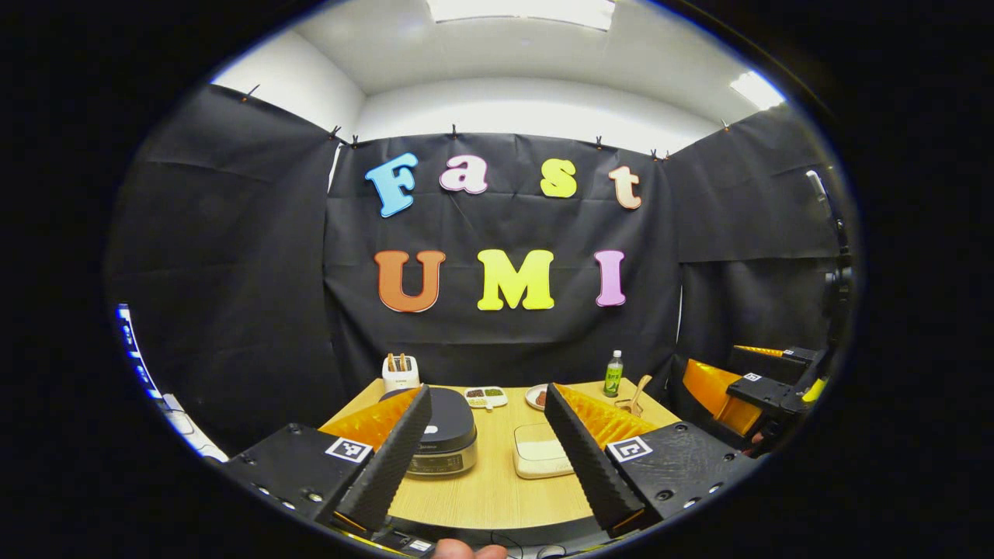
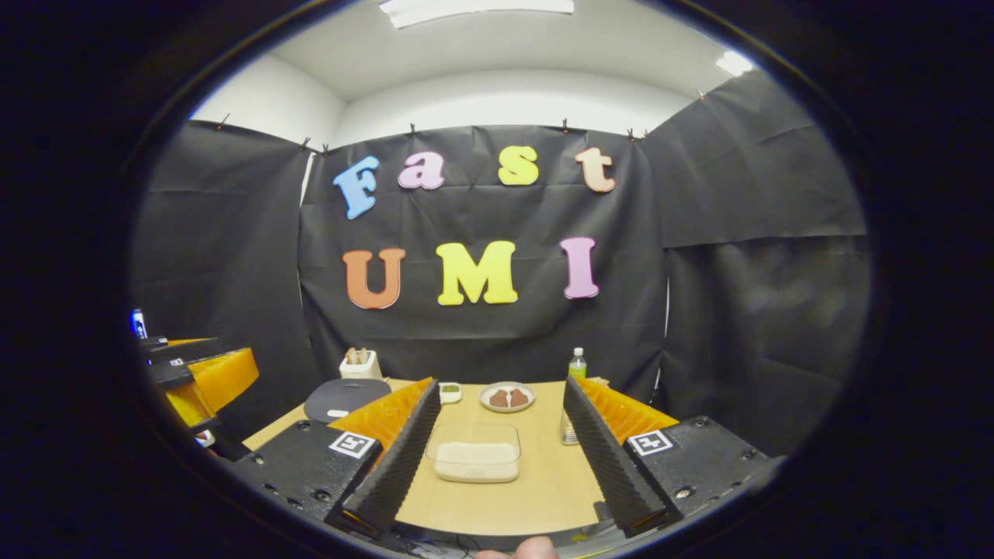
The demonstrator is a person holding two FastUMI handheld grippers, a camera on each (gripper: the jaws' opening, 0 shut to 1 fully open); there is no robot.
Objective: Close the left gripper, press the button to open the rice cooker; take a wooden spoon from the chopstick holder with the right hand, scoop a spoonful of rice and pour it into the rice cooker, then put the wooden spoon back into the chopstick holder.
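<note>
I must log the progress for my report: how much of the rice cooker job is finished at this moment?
Nothing looks done yet. The rice cooker has its lid down. The left gripper is open above the table's near edge, so closing it and pressing the button come first. The right gripper is open and empty, and the wooden spoon stands untouched. Rice lies in the clear container; scooping, pouring and returning remain.

Table [image 2: 497,497]: I see light wood.
Left side: rice cooker [image 1: 446,435], lid down — white chopstick holder [image 1: 401,373] behind.
Centre: clear rice container [image 2: 475,453], small condiment dish [image 1: 486,397].
Back: plate [image 2: 507,397], green bottle [image 1: 613,373] — upright.
</note>
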